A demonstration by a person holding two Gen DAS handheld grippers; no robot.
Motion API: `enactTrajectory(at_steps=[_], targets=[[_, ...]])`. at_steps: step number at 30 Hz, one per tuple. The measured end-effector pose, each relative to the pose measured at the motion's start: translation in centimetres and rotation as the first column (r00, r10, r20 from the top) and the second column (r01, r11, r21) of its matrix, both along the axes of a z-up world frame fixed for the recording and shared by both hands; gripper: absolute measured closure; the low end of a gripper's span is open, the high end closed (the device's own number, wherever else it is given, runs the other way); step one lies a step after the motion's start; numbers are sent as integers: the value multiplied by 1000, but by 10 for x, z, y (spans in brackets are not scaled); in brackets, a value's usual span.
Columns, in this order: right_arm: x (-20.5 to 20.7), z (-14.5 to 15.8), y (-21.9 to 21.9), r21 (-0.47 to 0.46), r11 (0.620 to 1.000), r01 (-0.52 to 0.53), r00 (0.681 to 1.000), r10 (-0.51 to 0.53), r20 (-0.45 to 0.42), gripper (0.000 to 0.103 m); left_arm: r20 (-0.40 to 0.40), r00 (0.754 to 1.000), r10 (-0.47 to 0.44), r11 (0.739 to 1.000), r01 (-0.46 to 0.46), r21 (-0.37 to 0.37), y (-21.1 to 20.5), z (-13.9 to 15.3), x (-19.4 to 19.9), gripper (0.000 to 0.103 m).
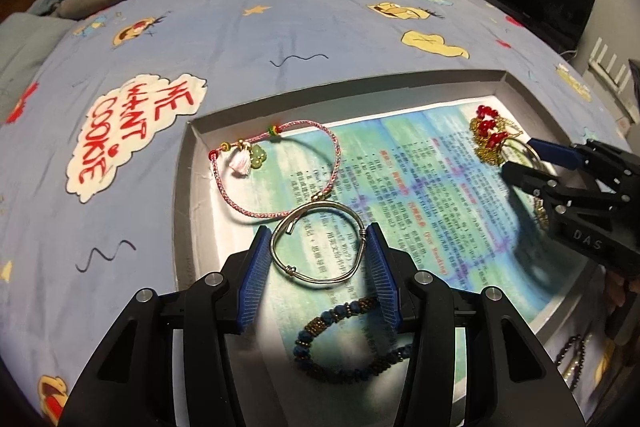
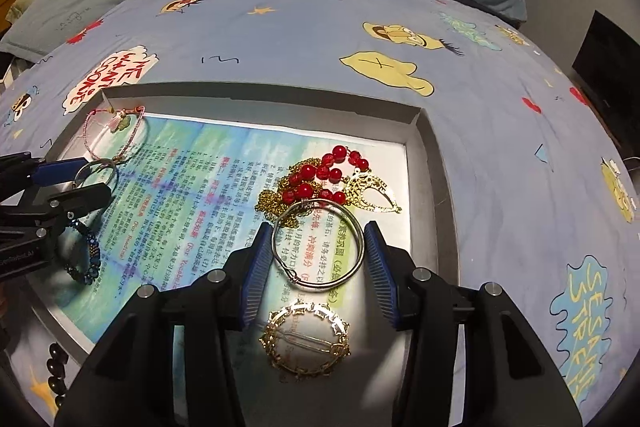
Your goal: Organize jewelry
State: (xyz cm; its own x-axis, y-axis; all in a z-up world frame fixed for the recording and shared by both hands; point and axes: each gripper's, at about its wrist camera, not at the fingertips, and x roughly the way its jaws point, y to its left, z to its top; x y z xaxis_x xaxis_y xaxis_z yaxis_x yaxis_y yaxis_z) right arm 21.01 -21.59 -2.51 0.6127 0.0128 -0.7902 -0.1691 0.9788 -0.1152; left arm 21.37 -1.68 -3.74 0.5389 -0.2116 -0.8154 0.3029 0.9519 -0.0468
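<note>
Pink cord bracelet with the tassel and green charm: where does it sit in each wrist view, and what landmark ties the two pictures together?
Left wrist view: the pink cord bracelet lies in the tray's far left corner, just beyond the left gripper.
Right wrist view: the same bracelet is small, at the tray's far left corner, above the other gripper's fingers.
Shared landmark: the "WE WANT COOKIE" patch on the bedsheet, just outside that corner.

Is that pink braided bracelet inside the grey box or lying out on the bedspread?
Inside: the pink braided bracelet lies in the grey box, at its far left corner.
</note>
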Motion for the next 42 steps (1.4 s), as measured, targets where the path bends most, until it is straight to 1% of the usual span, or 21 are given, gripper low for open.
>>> enactTrajectory(at_steps=[4, 6, 7, 10, 12, 13, 14, 15, 16, 19, 21, 23, 25, 29, 34, 42], targets=[[0, 0, 0, 6, 1000, -6, 1000, 6, 4, 54, 5, 1000, 1, 1000, -1, 1, 1, -1, 0, 52], [-2, 2, 0, 17, 1000, -11, 1000, 11, 10, 44, 2, 1000, 3, 1000, -3, -7, 2, -1, 0, 51], [-3, 3, 0, 23, 1000, -15, 1000, 15, 14, 44, 0, 1000, 5, 1000, -5, -7, 2, -1, 0, 50], [-7, 7, 0, 36, 999, -20, 1000, 19, 23, 41, -3, 1000, -2, 1000, 2, -9, 1, 0, -3, 44], [-11, 11, -1, 49, 999, -24, 999, 22, 38, 33, -3, 1000, -2, 1000, 2, -15, 1, 2, -5, 41], [-16, 16, -2, 60, 998, -29, 998, 26, 58, 31, 1, 1000, -1, 1000, 1, -19, 2, 4, -7, 37], [-19, 19, -3, 67, 997, -33, 997, 28, 72, 27, 8, 1000, 2, 1000, -2, -23, 2, 6, -9, 31], [-22, 22, -4, 72, 997, -34, 996, 28, 81, 24, 15, 1000, 6, 1000, -6, -26, 3, 8, -12, 27], [-26, 25, -5, 81, 996, -36, 995, 28, 94, 22, 31, 999, 17, 999, -16, -33, 5, 12, -15, 22], [-36, 35, -10, 110, 993, -31, 993, 18, 118, 17, 48, 998, 29, 998, -26, -60, 8, 22, -23, 19], [-42, 41, -12, 123, 992, -24, 991, 7, 133, 11, 67, 997, 45, 998, -41, -55, 9, 28, -28, 15], [-49, 49, -16, 139, 990, -21, 988, -1, 153, 8, 89, 994, 59, 997, -55, -47, 10, 35, -33, 12], [-55, 55, -19, 149, 989, -16, 985, -10, 171, 6, 104, 992, 67, 997, -63, -42, 12, 41, -40, 12], [-67, 66, -22, 161, 987, -10, 978, -24, 209, 6, 119, 990, 74, 997, -69, -47, 12, 48, -50, 12], [-84, 80, -24, 156, 988, -4, 968, -35, 248, 6, 153, 986, 70, 997, -67, -26, 12, 59, -67, 12], [-110, 92, -34, 187, 982, 2, 962, -53, 268, 6, 179, 981, 68, 997, -63, -36, 17, 75, -91, 11]])
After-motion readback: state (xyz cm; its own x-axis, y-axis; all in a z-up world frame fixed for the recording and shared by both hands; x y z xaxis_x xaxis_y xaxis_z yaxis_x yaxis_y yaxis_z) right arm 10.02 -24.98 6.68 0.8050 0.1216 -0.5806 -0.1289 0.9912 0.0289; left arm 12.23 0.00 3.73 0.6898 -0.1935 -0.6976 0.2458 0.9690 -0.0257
